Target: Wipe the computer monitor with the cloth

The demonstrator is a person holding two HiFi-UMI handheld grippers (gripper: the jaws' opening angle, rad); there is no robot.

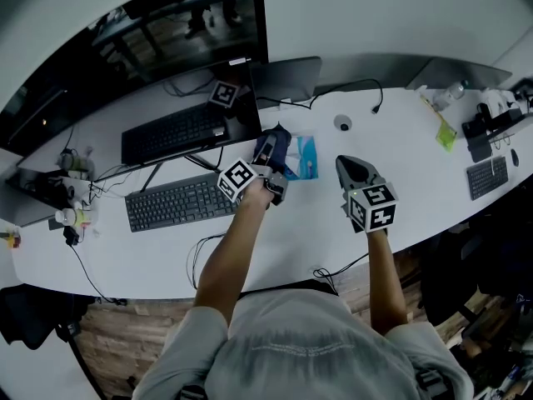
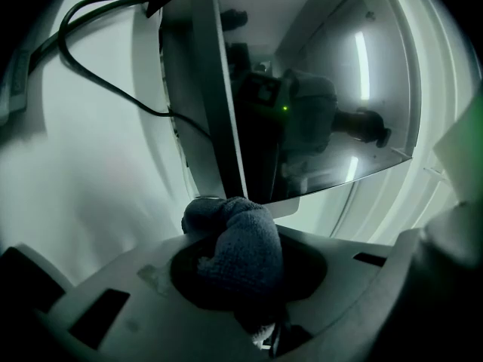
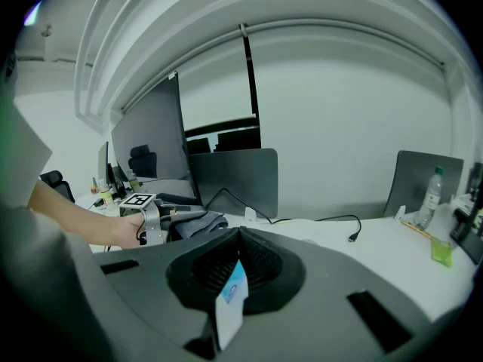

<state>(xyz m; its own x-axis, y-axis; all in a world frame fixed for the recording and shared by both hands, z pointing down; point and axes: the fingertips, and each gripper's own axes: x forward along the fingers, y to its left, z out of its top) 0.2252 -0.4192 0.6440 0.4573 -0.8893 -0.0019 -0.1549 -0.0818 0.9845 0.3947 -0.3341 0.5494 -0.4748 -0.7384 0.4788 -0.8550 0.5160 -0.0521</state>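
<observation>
cloth (image 2: 241, 251) sits bunched, clamped in the left gripper (image 2: 235, 228), near the monitor (image 2: 317, 104) at its lower edge. right gripper (image 3: 240, 236) has jaws together, a white-blue slip (image 3: 230, 300) at their base. risk — hard jaw tips, not cloth, could scrape the monitor if pressed in crooked.

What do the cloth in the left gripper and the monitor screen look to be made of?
The cloth looks like soft dark terry or microfibre: nubby, looped pile. The monitor screen is a glossy dark panel, glass or plastic unclear; it mirrors bright light strips.
</observation>
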